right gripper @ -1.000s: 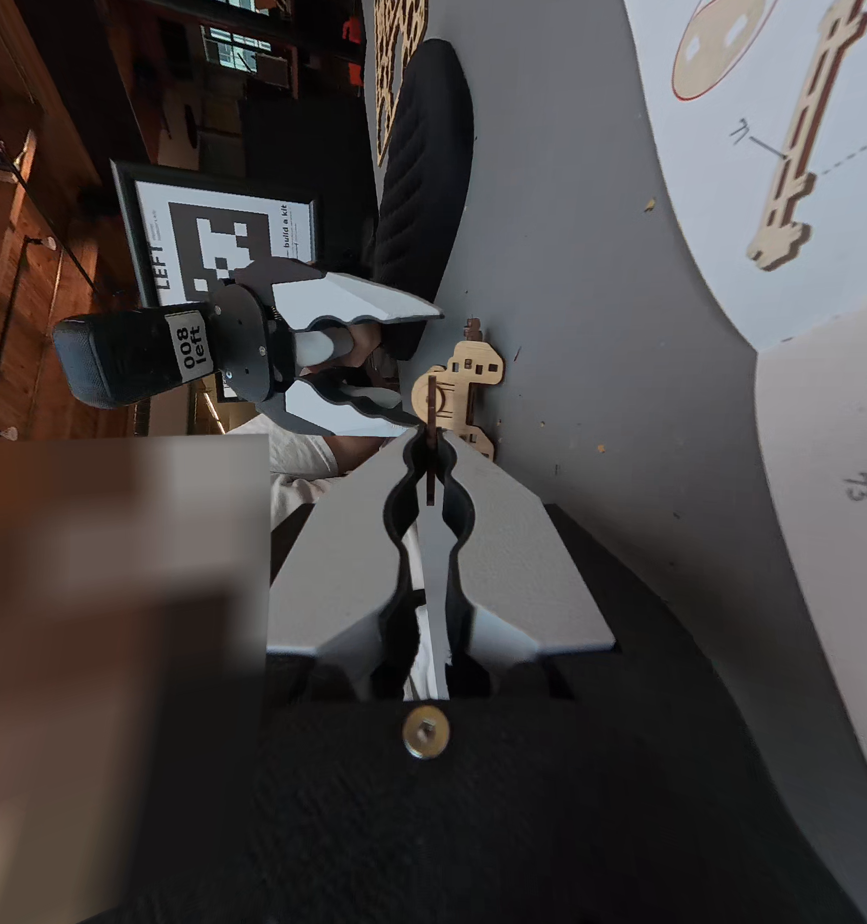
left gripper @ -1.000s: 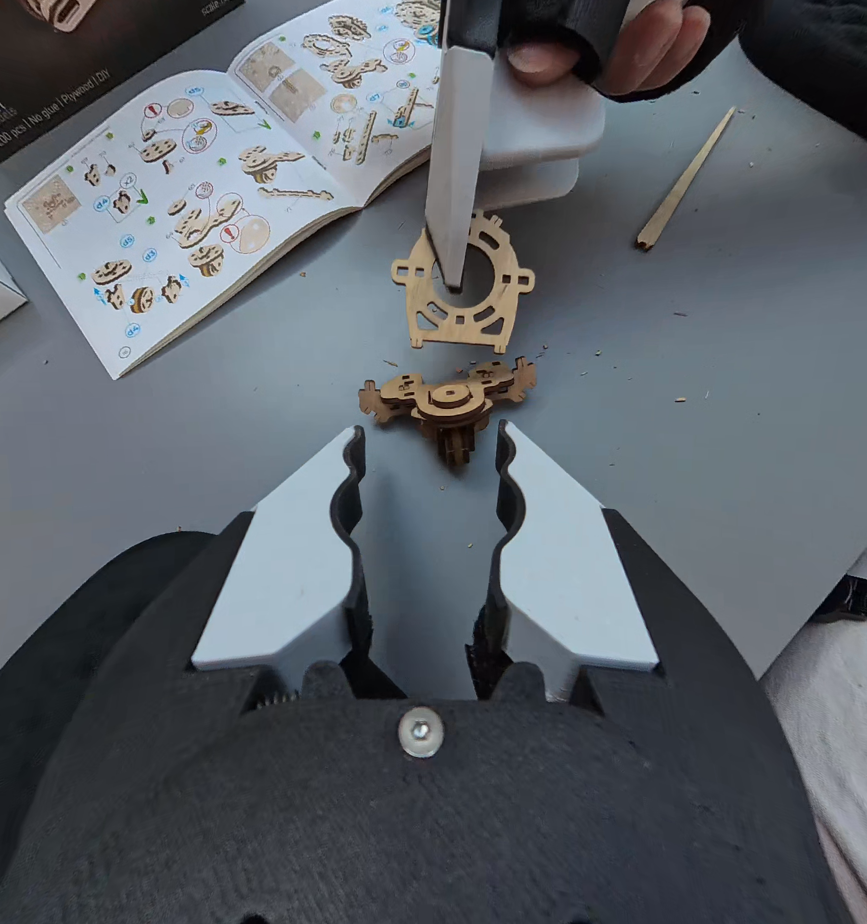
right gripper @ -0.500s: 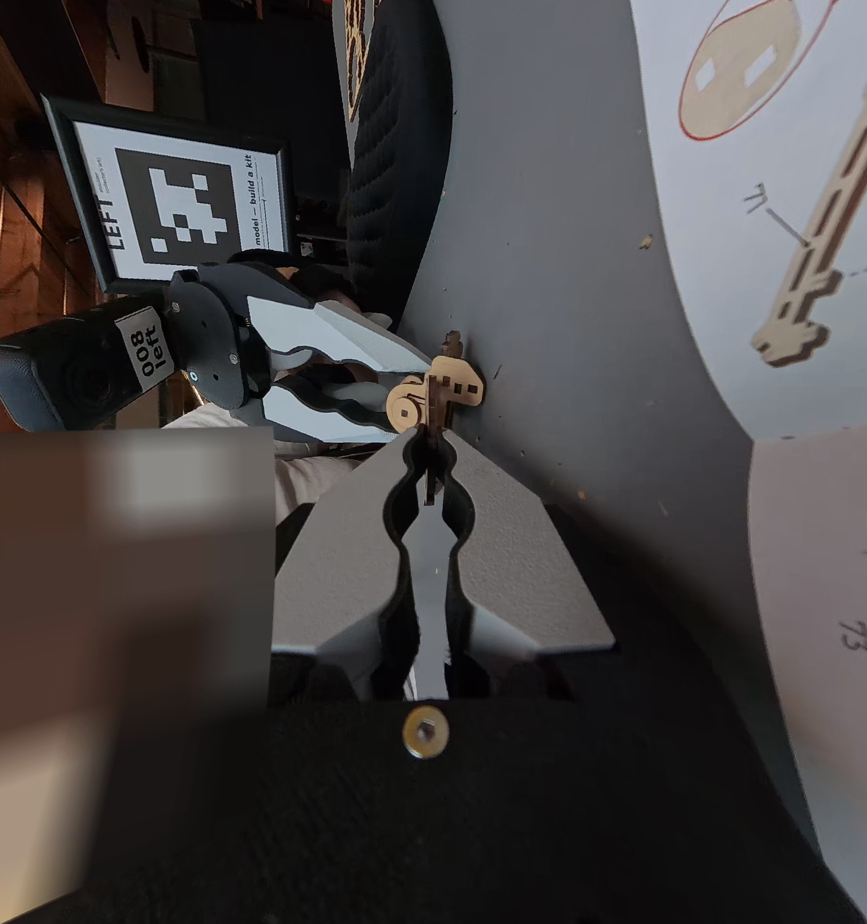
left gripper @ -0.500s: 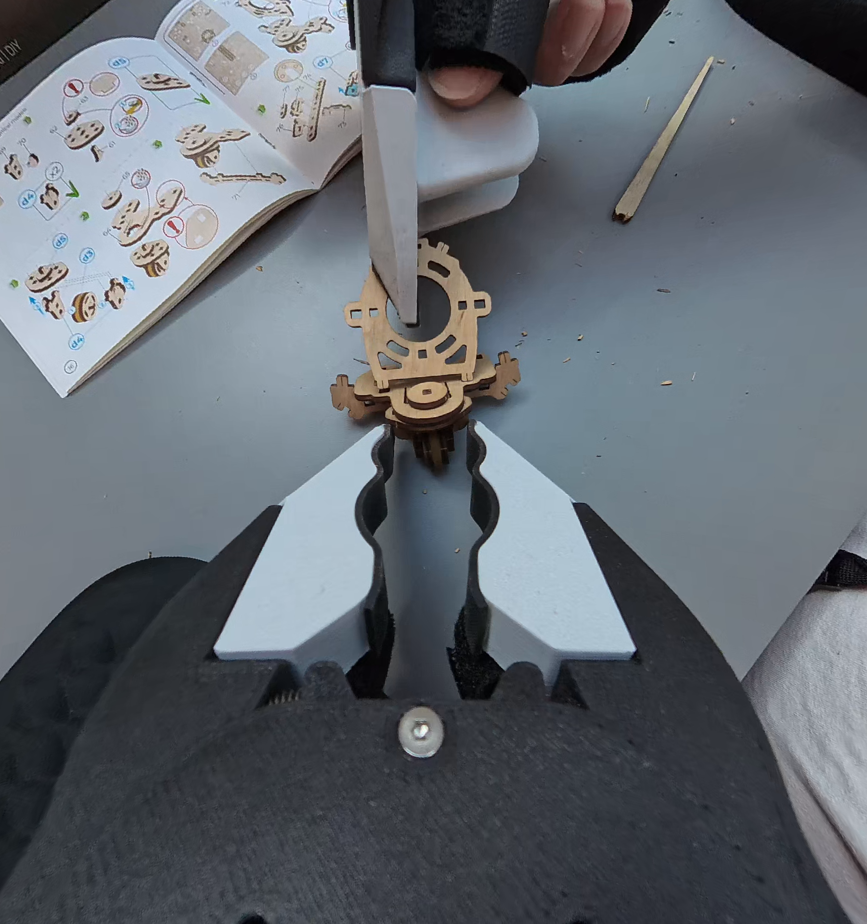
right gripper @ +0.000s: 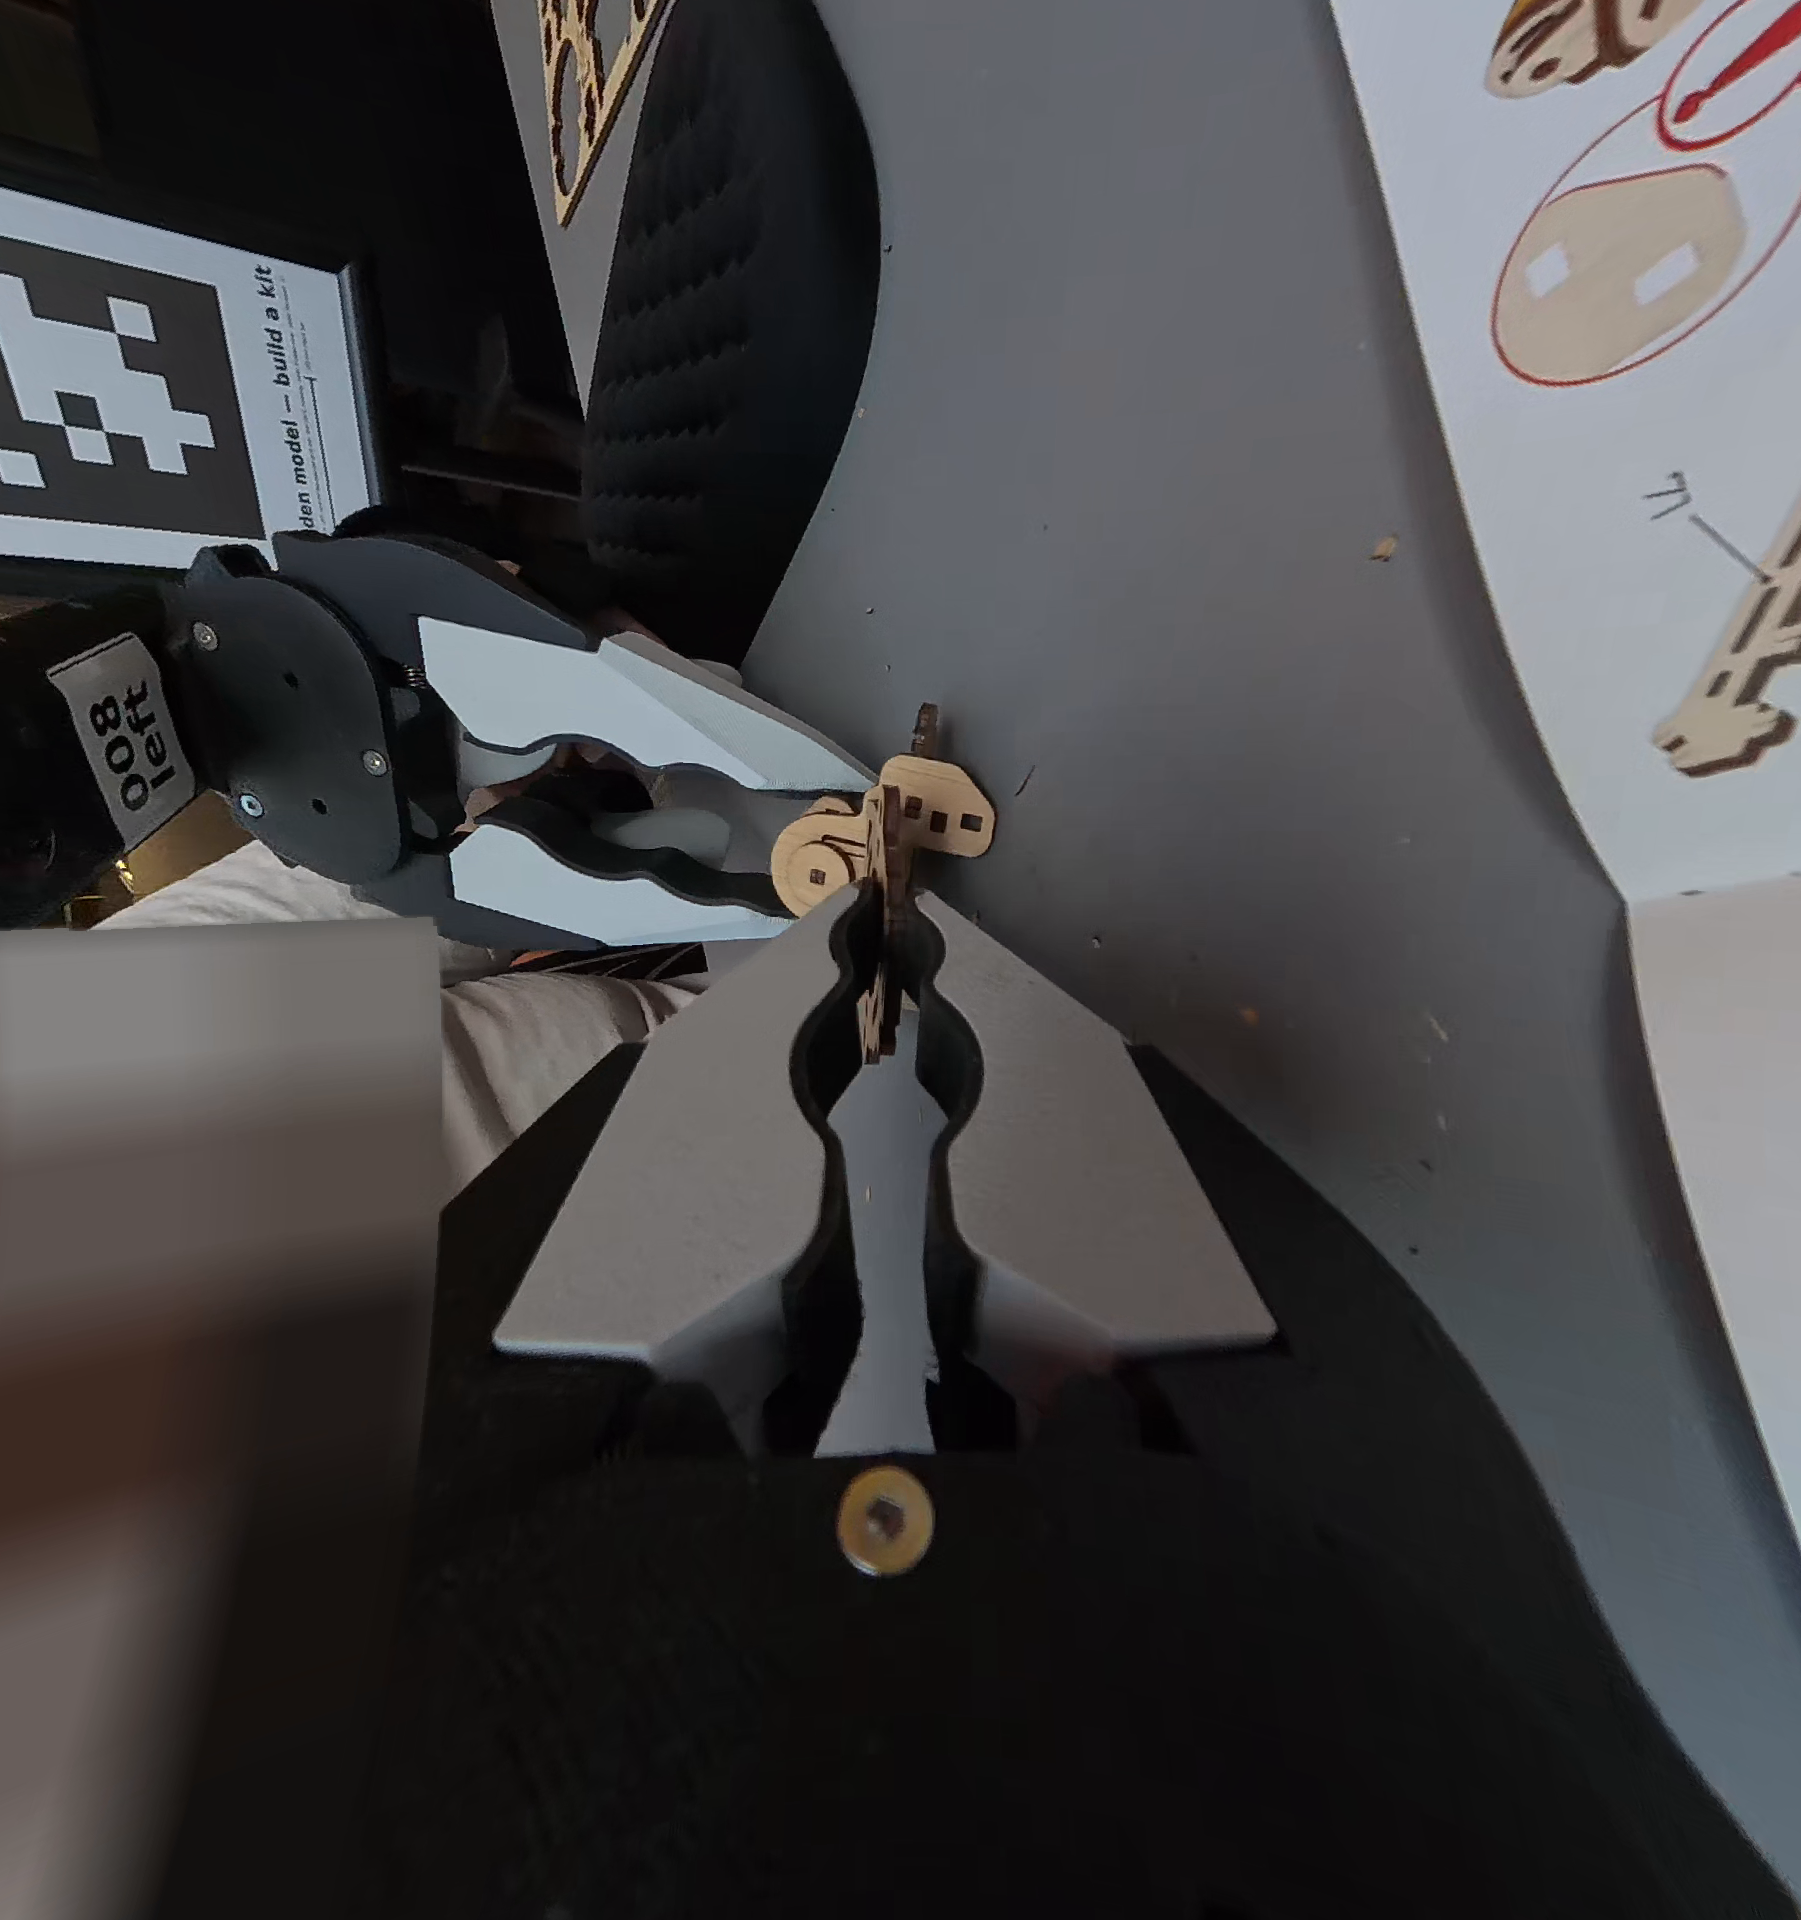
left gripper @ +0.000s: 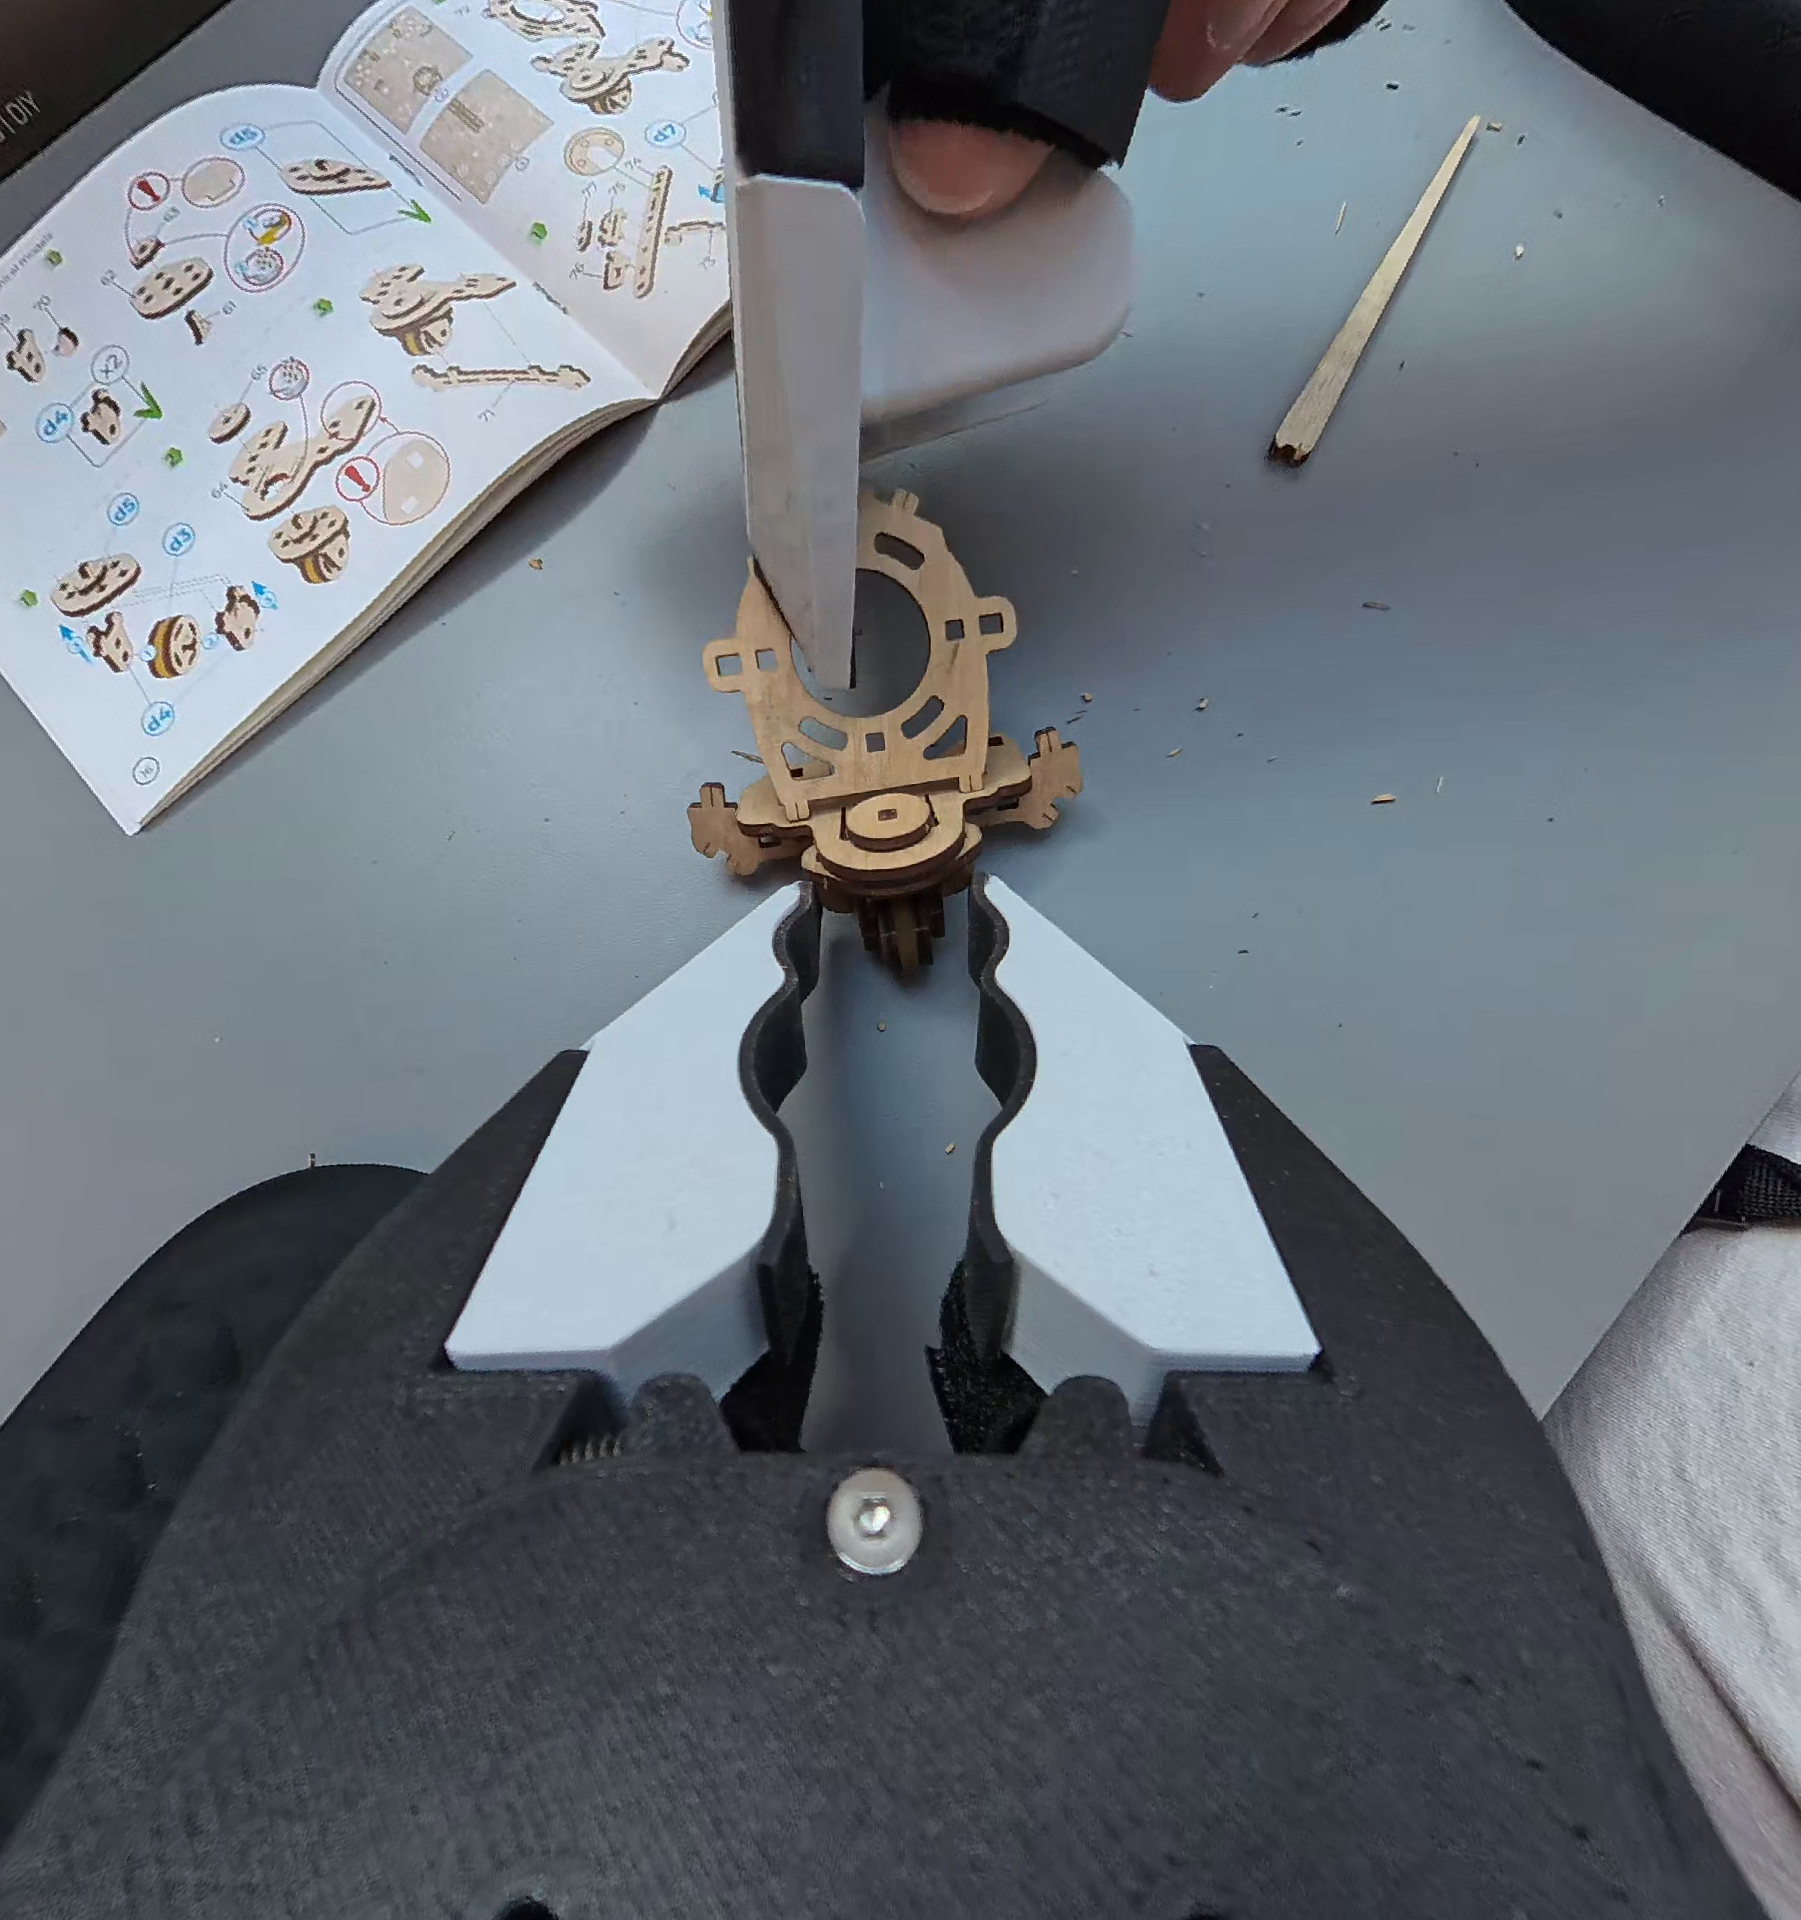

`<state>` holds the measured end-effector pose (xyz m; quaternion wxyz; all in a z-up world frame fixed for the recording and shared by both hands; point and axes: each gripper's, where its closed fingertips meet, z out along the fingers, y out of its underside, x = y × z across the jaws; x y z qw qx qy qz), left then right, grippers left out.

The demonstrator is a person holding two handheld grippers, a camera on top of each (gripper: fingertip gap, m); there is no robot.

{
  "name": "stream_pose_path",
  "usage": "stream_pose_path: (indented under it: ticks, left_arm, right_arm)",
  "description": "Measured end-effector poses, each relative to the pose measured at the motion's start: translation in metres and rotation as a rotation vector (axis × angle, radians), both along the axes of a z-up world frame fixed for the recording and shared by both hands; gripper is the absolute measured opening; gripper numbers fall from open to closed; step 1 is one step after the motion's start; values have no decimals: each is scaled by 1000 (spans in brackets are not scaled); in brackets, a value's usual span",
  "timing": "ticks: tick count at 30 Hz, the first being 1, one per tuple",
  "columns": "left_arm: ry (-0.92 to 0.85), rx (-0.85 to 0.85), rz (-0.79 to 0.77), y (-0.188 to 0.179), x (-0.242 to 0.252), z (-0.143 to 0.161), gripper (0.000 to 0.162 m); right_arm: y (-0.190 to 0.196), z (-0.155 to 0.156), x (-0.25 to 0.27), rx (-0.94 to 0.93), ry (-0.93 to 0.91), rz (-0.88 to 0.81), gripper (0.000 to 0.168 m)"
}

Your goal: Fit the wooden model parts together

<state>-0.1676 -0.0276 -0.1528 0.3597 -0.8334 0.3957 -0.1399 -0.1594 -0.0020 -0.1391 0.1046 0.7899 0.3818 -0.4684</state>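
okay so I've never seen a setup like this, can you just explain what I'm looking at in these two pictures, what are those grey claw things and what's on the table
There is no robot here. A person holds two hand-operated clamps, each with a camera looking along its two fingers.

In the left wrist view, the left gripper is open, its tips either side of the stem of a small wooden assembly on the grey table. The right gripper comes from above, shut on a flat wooden plate with a round hole, holding it edge-down against that assembly.

The right wrist view is turned sideways: you see the plate edge-on between its fingers, with the left gripper beyond.

Also on the table: an open instruction booklet and a thin wooden stick.
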Motion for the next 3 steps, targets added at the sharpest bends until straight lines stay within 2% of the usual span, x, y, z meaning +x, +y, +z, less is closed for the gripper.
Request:
stream_pose_path:
  ticks: [1,3]
  left_arm:
    - [-3,-2,0,0,0,0,26]
    - [-7,-5,2,0,0,0,26]
  right_arm:
    - [0,-1,-1,7,-8,6,2]
    - [0,-1,-3,17,-9,5,1]
